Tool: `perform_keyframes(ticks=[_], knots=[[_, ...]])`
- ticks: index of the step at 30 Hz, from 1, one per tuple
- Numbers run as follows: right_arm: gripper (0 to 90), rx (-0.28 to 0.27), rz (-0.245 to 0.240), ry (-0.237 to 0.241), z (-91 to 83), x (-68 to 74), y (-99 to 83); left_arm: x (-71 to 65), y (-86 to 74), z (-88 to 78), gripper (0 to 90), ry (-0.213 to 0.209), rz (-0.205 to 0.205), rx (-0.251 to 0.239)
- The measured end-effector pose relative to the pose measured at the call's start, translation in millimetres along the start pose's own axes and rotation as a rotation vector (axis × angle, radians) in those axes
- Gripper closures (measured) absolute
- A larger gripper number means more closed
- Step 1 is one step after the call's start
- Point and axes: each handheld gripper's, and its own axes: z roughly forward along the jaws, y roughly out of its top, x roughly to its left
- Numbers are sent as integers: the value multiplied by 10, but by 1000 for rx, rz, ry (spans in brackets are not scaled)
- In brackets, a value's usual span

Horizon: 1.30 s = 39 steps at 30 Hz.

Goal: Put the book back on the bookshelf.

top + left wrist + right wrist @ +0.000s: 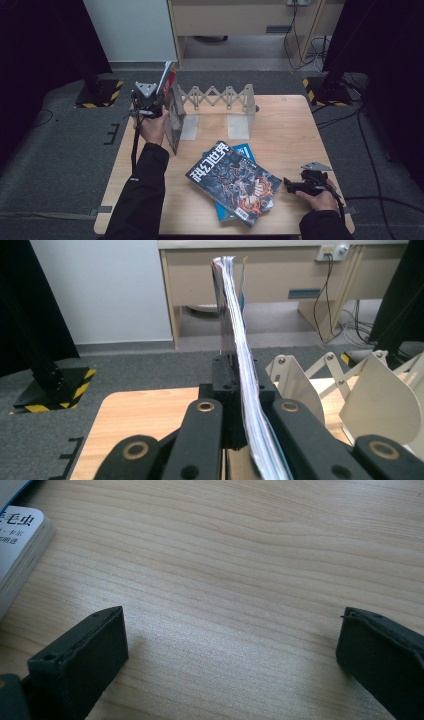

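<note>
**K:** Wooden table on grey carpet, dark curtains both sides, a desk at the back. What's on the left side?

**M:** Left gripper sits at the table's far-left corner, jaws clamped on a magazine stood upright on its edge. Left gripper view looks straight down the page edges; the black jaws squeeze the lower part and the top leans slightly over.

**K:** Where is it relative to the rack?

**M:** Right at the left end plate of the expandable book rack, which runs along the far edge. Can't tell whether it touches the plate or sits just outside it. In the left gripper view the rack's pale plates lie just beside the magazine.

**K:** Right side?

**M:** Right gripper is low at the near-right of the table, held in the right hand, pointing toward the stack. Jaws spread wide, bare wood between them in the right gripper view, nothing pinched.

**K:** Stack?

**M:** Dark-covered magazine lying flat, skewed, on top of a blue book, near-centre. Its corner shows just beside the right jaws, apart from them.
</note>
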Motion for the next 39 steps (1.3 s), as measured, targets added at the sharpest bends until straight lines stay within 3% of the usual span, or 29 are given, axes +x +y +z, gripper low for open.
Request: perform_keyframes(ticks=[6,19,34,36,39], knots=[[6,-1,-2,1,1,0,0,21,-29,-2,862,14,1,-15],[7,-1,-2,0,0,2,0,68,-79,-80,820,-39,8,-5],[7,-1,-2,1,0,1,0,225,-97,-296,569,-155,-54,-31],[7,-1,-2,0,0,2,0,240,-107,-332,537,-185,-71,-40],[4,0,-2,0,1,1,1,249,-124,-401,489,-203,-54,-55]])
